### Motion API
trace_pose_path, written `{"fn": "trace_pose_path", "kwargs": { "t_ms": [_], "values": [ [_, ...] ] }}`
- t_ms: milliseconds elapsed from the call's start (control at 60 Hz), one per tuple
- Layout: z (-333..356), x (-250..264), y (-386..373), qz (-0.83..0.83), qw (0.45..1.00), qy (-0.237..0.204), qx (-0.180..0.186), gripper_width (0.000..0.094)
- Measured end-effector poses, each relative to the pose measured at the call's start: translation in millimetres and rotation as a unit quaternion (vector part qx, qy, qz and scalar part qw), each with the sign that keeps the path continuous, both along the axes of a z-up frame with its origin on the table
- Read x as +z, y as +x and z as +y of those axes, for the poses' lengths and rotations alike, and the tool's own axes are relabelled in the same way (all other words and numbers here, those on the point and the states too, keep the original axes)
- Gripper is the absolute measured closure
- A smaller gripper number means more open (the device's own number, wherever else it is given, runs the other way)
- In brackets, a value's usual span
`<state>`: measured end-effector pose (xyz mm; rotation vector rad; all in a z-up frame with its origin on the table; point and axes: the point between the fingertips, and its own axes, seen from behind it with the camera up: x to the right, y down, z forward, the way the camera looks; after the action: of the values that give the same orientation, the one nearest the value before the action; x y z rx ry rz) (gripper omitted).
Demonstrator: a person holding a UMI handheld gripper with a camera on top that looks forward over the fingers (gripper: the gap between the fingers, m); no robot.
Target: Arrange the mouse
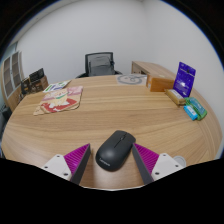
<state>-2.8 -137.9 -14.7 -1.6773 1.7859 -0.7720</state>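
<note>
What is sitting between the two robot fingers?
A black mouse sits on the wooden table between the open gripper fingers, with a gap at each side, in the gripper view.

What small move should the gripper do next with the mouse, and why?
Probably close the fingers on the mouse. The gripper is open and the mouse lies on the table between the pads, with a gap at each side, so nothing holds it yet.

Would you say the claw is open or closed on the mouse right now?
Open. The mouse rests on the table between the claw's fingers, with a gap at each side.
</note>
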Motion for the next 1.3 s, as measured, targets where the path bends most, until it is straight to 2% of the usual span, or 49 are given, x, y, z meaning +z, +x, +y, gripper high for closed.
{"fn": "trace_pose_path", "kwargs": {
  "t_ms": [383,533,583,633,833,983,1117,1167,1300],
  "values": [
    [17.2,-1.6,31.6,-0.004,1.0,-0.003,0.018,0.0078],
    [18.2,-0.7,37.1,-0.002,1.0,0.003,0.013,0.0225],
    [14.7,-2.0,38.8,-0.002,1.0,-0.003,0.008,0.031],
    [7.9,-3.1,39.3,-0.001,1.0,-0.015,-0.001,0.0436],
    [9.8,-4.8,37.8,-0.005,1.0,-0.006,-0.002,0.0477],
    [8.2,-4.1,37.3,0.002,1.0,-0.011,-0.007,0.0608],
    [8.5,1.1,37.0,0.008,1.0,-0.008,-0.015,0.0654],
    [4.1,12.5,36.9,0.004,0.999,-0.012,-0.029,0.0655],
    [13.8,68.1,51.7,-0.018,0.999,-0.002,-0.028,0.0655]
  ]
}}
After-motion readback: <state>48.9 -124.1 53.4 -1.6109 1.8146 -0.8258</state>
